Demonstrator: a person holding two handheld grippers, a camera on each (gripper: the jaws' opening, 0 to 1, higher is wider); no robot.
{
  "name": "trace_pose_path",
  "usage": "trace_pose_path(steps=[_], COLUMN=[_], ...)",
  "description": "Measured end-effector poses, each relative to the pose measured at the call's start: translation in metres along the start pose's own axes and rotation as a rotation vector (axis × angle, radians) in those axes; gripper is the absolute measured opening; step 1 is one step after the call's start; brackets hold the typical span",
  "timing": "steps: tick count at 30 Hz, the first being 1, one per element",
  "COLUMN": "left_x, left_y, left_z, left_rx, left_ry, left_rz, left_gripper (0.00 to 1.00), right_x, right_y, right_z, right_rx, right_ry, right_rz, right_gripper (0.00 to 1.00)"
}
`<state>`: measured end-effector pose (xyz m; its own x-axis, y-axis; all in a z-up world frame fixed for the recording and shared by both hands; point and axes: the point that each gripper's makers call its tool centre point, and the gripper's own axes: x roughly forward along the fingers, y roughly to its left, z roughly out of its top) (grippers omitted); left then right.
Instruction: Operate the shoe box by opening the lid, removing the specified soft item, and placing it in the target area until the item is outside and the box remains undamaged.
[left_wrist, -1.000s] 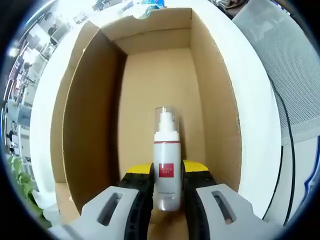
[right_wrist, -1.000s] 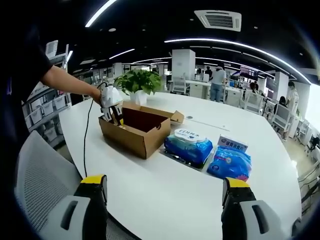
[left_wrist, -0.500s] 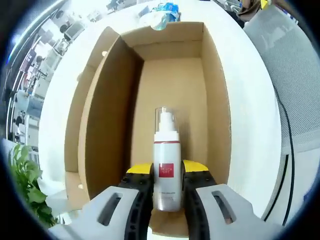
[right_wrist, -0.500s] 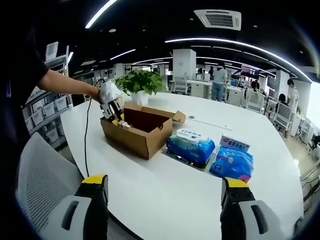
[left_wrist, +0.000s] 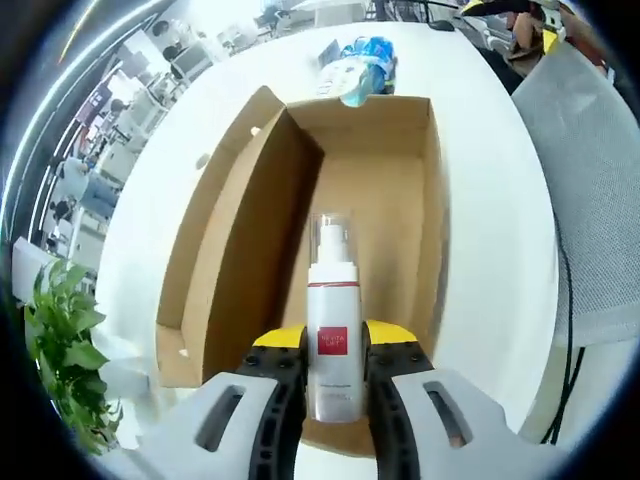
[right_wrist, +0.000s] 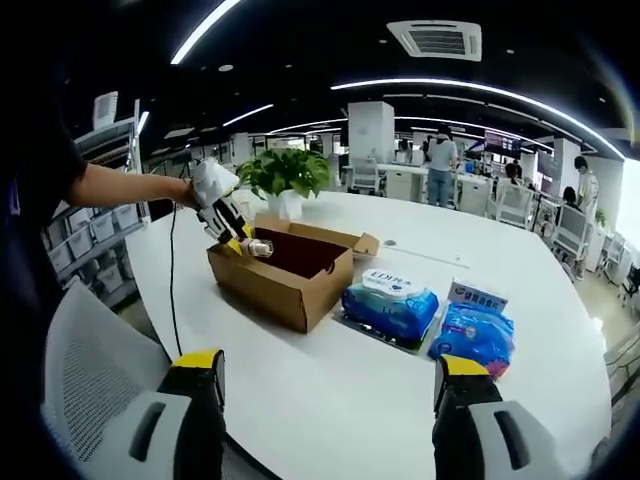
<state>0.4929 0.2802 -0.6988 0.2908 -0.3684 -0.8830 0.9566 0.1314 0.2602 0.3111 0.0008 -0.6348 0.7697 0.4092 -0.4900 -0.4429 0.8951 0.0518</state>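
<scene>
Open box on the counter, toward its left part in the right gripper view, lid flap folded out along one long side. Above the box's near end, a bottle clamped between the jaws of the left hand-held gripper, seen also over the box's left end. Just right of the box, a wipes pack; right of that, close by, a second pack. Beyond the box's far end in the left gripper view, the wipes pack again. Behind the box, near the counter's far edge, a plant. At the counter's near-left edge, a chair. Right hand-held gripper over the counter's near edge, jaws wide apart.
</scene>
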Motion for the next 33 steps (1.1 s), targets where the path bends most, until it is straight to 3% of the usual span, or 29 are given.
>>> trace_pose_path(steps=[10,20,26,33], left_x=[-0.026,-0.043,-0.042,-0.045], left_y=[-0.016,-0.037,-0.045,-0.06], left_z=[0.035,0.091,0.109,0.126], left_rx=[0.004,0.082,0.105,0.138], left_ry=[-0.069,-0.192,-0.228,-0.285], left_rz=[0.043,0.055,0.049,0.046], left_gripper=[0.19,0.19,0.19,0.19], right_x=[0.003,0.014,0.018,0.023], right_y=[0.01,0.025,0.033,0.038], right_z=[0.02,0.031,0.039,0.051], right_rx=[0.028,0.039,0.036,0.064], right_ry=[-0.028,-0.057,-0.07,-0.1], right_rz=[0.032,0.084,0.109,0.133], right_gripper=[0.79,0.74,0.7,0.6])
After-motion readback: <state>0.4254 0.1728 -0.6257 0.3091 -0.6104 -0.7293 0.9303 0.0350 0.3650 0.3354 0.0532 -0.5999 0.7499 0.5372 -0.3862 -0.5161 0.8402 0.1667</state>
